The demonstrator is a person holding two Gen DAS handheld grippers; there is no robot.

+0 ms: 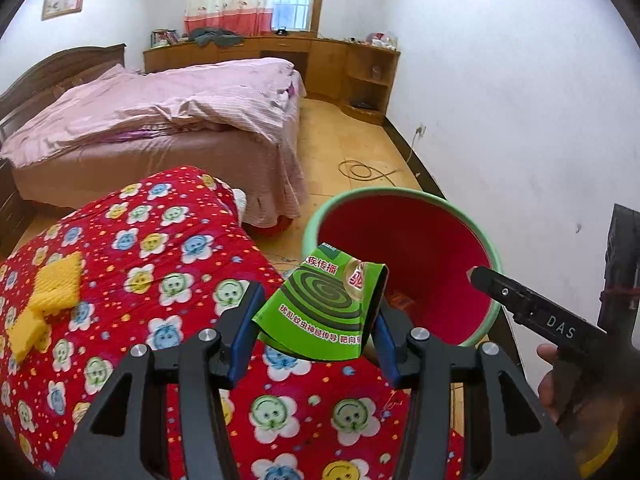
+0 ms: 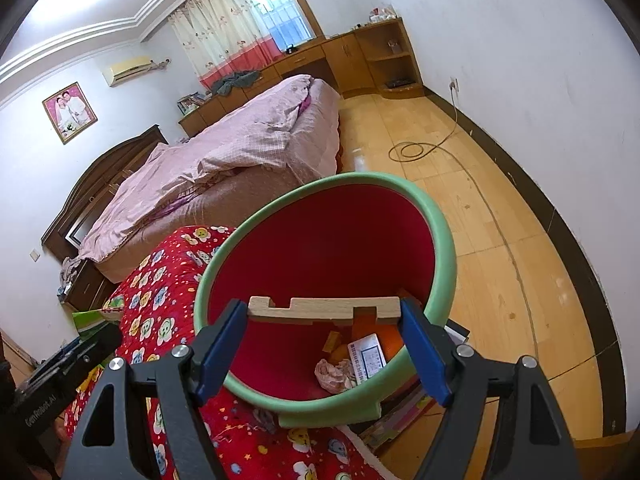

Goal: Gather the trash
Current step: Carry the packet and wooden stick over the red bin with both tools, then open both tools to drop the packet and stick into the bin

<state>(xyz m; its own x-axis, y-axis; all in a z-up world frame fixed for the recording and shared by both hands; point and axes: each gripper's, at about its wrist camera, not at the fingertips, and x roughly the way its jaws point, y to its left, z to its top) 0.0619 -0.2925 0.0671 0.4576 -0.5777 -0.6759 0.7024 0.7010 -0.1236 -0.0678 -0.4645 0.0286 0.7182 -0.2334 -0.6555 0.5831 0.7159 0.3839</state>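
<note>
My left gripper (image 1: pixel 316 320) is shut on a green mosquito-coil box (image 1: pixel 320 308) and holds it above the red flowered quilt (image 1: pixel 160 264), just left of the bin. The bin (image 1: pixel 404 194) is red inside with a green rim. My right gripper (image 2: pixel 324 328) is shut on a notched wooden block (image 2: pixel 320 308) and holds it over the bin's (image 2: pixel 444 248) mouth. Inside the bin lie crumpled pink paper (image 2: pixel 332 372), a small white printed box (image 2: pixel 366 360) and orange pieces. The right gripper's body (image 1: pixel 536 312) shows at the right of the left wrist view.
Two yellow sponges (image 1: pixel 56 284) lie on the quilt at the left. A bed with pink covers (image 1: pixel 168 108) stands behind. A coiled cable (image 2: pixel 412 148) lies on the wooden floor near the white wall. Books (image 2: pixel 400 412) lie under the bin's right side.
</note>
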